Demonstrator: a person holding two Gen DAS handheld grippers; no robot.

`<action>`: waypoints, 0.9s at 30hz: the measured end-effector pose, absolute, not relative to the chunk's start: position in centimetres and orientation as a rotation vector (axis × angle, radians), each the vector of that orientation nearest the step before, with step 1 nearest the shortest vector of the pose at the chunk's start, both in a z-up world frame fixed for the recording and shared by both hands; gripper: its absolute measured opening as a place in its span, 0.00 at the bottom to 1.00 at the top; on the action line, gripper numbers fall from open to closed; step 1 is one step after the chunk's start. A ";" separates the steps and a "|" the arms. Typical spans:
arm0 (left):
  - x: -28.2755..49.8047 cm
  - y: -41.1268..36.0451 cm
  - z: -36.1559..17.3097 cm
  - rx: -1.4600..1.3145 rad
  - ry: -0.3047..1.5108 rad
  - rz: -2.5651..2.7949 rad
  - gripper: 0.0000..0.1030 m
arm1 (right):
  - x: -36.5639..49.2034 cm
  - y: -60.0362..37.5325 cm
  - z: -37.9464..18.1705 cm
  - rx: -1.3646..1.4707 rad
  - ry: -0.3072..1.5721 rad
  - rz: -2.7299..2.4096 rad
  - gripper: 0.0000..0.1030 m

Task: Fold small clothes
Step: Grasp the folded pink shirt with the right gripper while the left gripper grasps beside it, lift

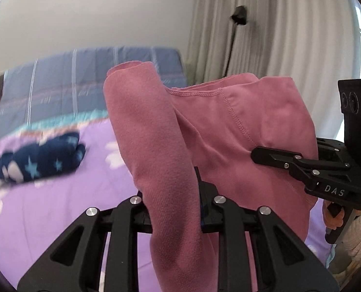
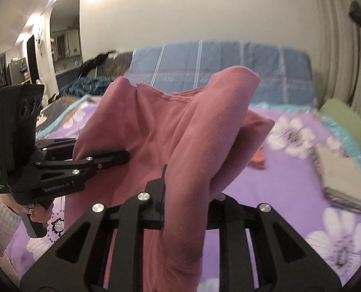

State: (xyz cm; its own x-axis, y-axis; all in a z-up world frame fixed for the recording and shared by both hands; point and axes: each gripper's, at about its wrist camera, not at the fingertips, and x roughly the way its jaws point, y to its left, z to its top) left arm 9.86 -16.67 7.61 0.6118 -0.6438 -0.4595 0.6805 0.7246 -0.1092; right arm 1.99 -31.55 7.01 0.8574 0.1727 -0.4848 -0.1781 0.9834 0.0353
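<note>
Pink garment lifted over the bed by both tools

Left wrist view: the left tool (image 1: 173, 194) is clamped on a bunched fold of the pink garment (image 1: 204, 126), which hangs above the purple bedspread (image 1: 58, 219); the right tool (image 1: 255, 154) pinches the cloth to its right, a navy starred cloth (image 1: 39, 160) lies left. Right wrist view: the right tool (image 2: 187, 194) grips the pink garment (image 2: 156, 133), the left tool (image 2: 122, 157) clamped on its left edge, folded stack (image 2: 343, 182) to the right

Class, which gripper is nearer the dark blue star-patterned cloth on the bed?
Left. The left gripper holds the pink garment beside the star cloth; the right gripper is farther away.
</note>
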 end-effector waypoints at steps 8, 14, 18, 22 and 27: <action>5.1 -25.1 13.7 0.170 0.337 -0.879 0.22 | -4.9 -37.8 12.8 -0.057 0.381 -0.007 0.17; 3.8 -32.2 15.6 0.232 0.282 -0.927 0.22 | -8.2 -42.9 14.9 -0.067 0.322 -0.136 0.17; 4.2 -36.8 16.6 0.255 0.282 -0.967 0.23 | -8.2 -46.3 15.8 -0.052 0.307 -0.201 0.17; 4.7 -40.6 17.5 0.285 0.248 -0.984 0.23 | -7.8 -49.6 16.5 -0.045 0.298 -0.260 0.17; 5.9 -45.2 18.8 0.287 0.213 -1.019 0.23 | -6.0 -55.4 17.1 0.058 0.287 -0.302 0.17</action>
State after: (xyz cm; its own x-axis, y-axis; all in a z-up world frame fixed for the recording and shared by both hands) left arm 5.85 -45.24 18.82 0.5088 -0.8046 -0.3061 0.8599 0.4920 0.1361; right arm -5.97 -55.36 17.13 0.9144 -0.2851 -0.2873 0.3016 0.9533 0.0140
